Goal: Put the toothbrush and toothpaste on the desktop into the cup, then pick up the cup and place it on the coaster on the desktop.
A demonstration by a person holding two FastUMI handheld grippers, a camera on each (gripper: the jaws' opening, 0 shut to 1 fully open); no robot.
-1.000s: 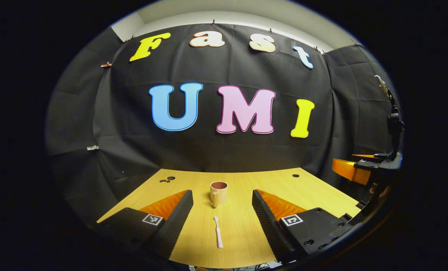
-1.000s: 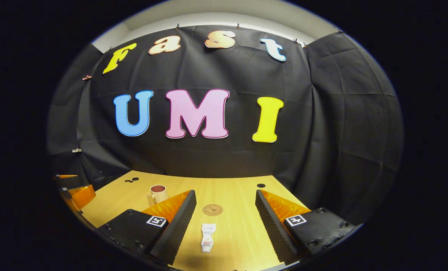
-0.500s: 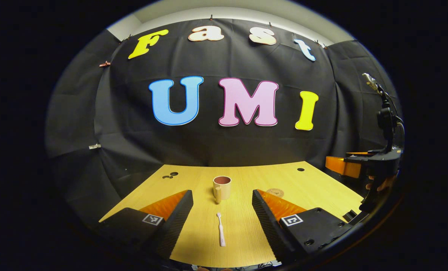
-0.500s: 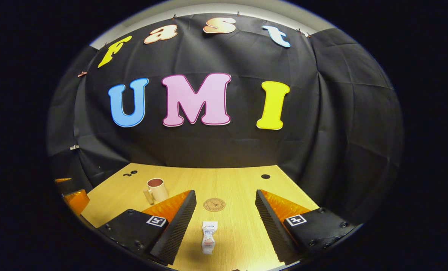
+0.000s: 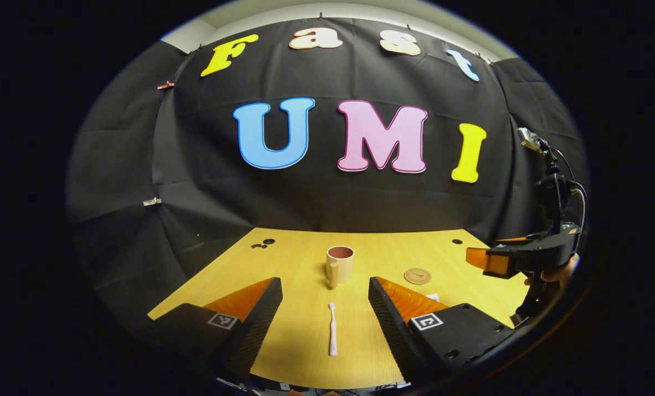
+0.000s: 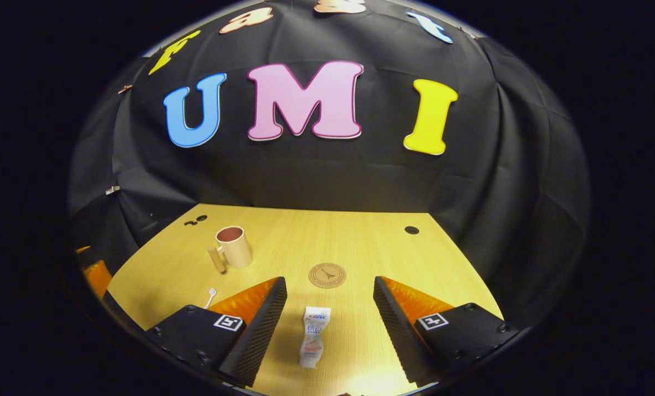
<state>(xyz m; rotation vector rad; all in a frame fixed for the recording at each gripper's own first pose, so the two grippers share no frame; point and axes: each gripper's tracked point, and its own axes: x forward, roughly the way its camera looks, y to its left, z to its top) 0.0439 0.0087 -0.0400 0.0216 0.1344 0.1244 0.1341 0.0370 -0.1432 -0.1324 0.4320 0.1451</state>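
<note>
left gripper: fingers spread wide apart, nothing between them but air. It hangs over the near edge of the light wooden desktop.

toothbrush: thin pale pink plastic toothbrush, lying flat on the desk right in the gap between the left gripper's fingers, not touched by either one. Head points away toward the cup. In the right gripper view just its head end peeks out beside that gripper's left finger.

cup: beige mug with a brownish-pink inside, upright, handle turned toward the camera. It sits a bit beyond the toothbrush head, apart from it. From the right gripper view the same mug is off to the left, well apart from the tube.

right gripper: also spread wide, holding nothing. In the left gripper view you can see it over at the right edge, with a bit of the person's hand on it.

toothpaste: small white squeeze tube with coloured print, flat on the desk between the right gripper's fingers, touching neither.

coaster: round brown cork-looking coaster with a dark stamp in the middle, bare, just beyond the tube. Also shows in the left gripper view, to the right of the cup.

desk extras: a few small dark holes near the far edge.
</note>
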